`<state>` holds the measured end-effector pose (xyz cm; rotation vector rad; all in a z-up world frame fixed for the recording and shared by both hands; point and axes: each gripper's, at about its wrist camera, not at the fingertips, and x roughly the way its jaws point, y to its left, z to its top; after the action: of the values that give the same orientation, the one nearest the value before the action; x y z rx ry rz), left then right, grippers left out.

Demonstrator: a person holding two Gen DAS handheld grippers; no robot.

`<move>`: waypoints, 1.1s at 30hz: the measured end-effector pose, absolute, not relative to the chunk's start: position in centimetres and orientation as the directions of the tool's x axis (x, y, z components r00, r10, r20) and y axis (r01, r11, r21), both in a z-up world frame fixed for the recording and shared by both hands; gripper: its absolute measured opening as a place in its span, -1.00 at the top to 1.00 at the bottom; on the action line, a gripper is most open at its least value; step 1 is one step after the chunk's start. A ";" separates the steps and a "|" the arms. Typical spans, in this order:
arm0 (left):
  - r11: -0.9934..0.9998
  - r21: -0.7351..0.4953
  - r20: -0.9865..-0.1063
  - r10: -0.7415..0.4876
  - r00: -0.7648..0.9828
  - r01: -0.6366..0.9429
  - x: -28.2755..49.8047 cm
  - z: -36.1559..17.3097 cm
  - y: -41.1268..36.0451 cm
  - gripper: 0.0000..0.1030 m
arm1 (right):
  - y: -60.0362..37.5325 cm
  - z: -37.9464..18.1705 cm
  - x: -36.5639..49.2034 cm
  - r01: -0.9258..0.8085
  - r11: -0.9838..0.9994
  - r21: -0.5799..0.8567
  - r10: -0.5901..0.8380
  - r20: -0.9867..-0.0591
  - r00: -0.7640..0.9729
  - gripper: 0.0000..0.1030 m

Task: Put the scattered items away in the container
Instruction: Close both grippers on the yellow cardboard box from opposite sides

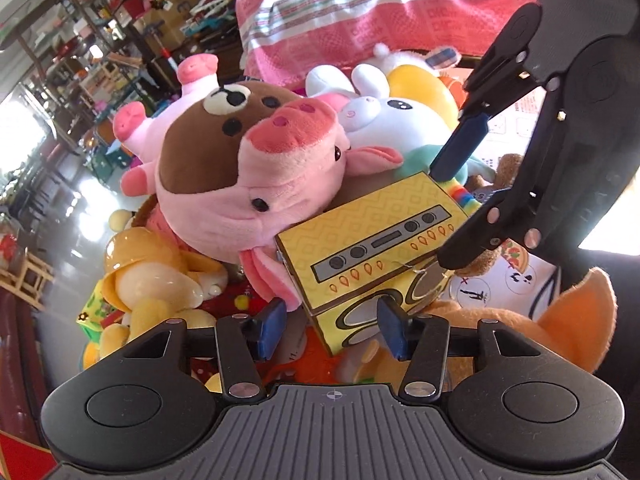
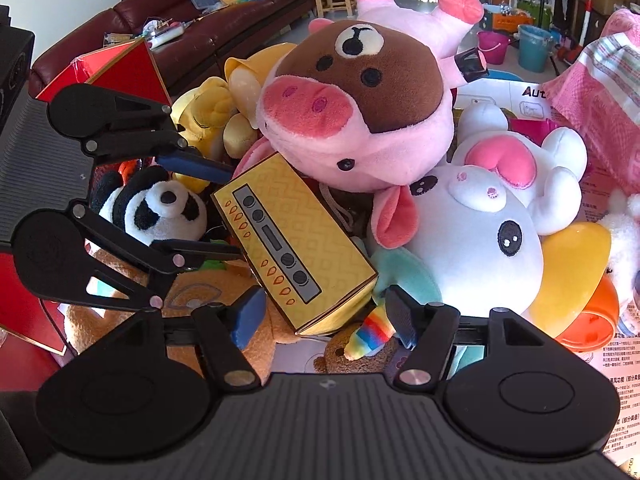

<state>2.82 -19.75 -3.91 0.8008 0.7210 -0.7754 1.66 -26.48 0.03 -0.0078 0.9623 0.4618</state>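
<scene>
A yellow cardboard toy radio box (image 1: 372, 244) (image 2: 292, 240) lies on a heap of plush toys. A pink pig plush with a brown bear patch (image 1: 248, 152) (image 2: 360, 108) leans on it. A white pig plush (image 1: 392, 120) (image 2: 492, 216) lies beside. My left gripper (image 1: 332, 328) is open, its blue pads either side of the box's near end. It also shows in the right wrist view (image 2: 212, 208). My right gripper (image 2: 324, 318) is open around the box's other end. It shows in the left wrist view (image 1: 456, 204) too.
A panda plush (image 2: 160, 208), yellow duck plush (image 1: 160, 280), orange fox plush (image 1: 552, 320) and a yellow-orange plastic ball (image 2: 576, 280) crowd the heap. A pink striped towel (image 1: 380, 8) lies behind. A dark red sofa (image 2: 192, 28) and cluttered shelves (image 1: 80, 60) stand further off.
</scene>
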 end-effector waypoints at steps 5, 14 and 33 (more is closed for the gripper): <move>0.585 0.296 -0.813 -0.260 0.521 0.755 3.8 -4.7 -19.9 0.51 | -26.5 -0.1 1.1 -0.342 0.918 0.199 0.357 -0.790 0.499 -0.40; 0.757 0.070 -0.888 -0.250 0.386 0.650 6.2 -4.4 -18.0 0.62 | -26.2 -0.5 -0.8 -0.265 0.936 0.232 0.341 -0.783 0.520 -0.20; 0.686 0.232 -0.844 -0.211 0.493 0.690 4.4 -4.8 -19.5 -0.08 | -24.4 -2.1 -0.4 -0.179 0.964 0.198 0.267 -0.764 0.588 0.24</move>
<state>4.40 -19.50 -4.81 0.6068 0.8976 -0.5883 -0.45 -24.37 -2.13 0.1039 0.9067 0.2602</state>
